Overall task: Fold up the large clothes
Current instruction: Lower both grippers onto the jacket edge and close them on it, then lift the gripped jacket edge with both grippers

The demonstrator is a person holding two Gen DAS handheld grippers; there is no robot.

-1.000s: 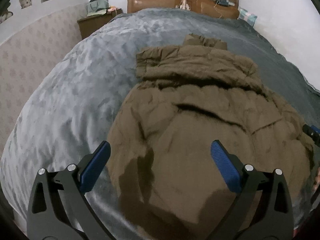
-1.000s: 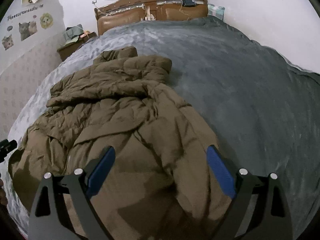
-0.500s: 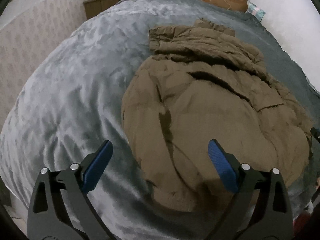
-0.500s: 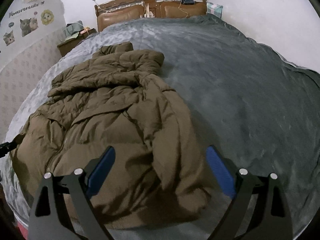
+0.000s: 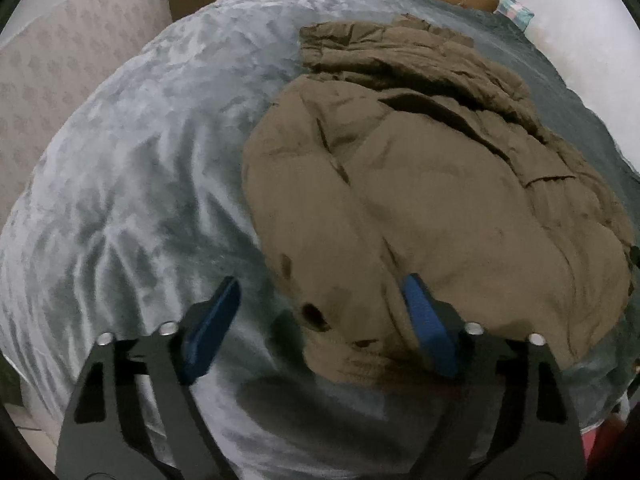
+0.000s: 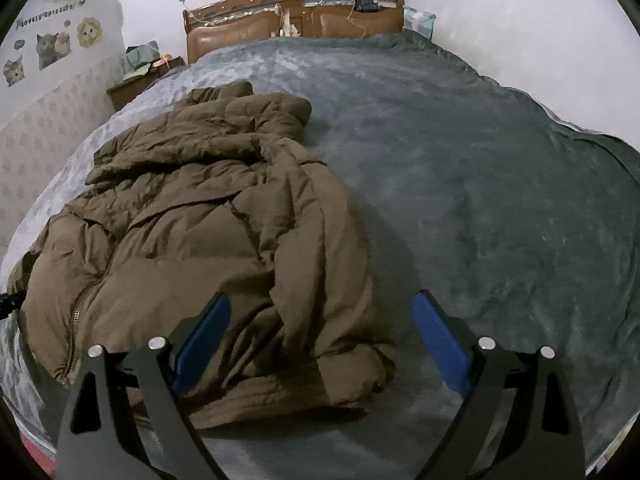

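Brown puffer jacket [image 5: 420, 184] lies crumpled on the grey blanket [image 5: 140, 184] covering the bed, hem toward the near edge, collar toward the wooden headboard [image 6: 292, 20]. Zipper [image 6: 80, 308] visible on its left part. Left gripper [image 5: 320, 312] hangs over the jacket's near-left hem corner, jaws closing, fabric between them but pads not yet pressing it. Right gripper [image 6: 320, 332] hangs over the near-right hem corner, jaws wide apart, nothing clamped. Nightstand [image 6: 136, 84] with clutter on top stands beside the bed; cat stickers [image 6: 48, 46] on the wall. Pillow [image 6: 418, 20] near the headboard.
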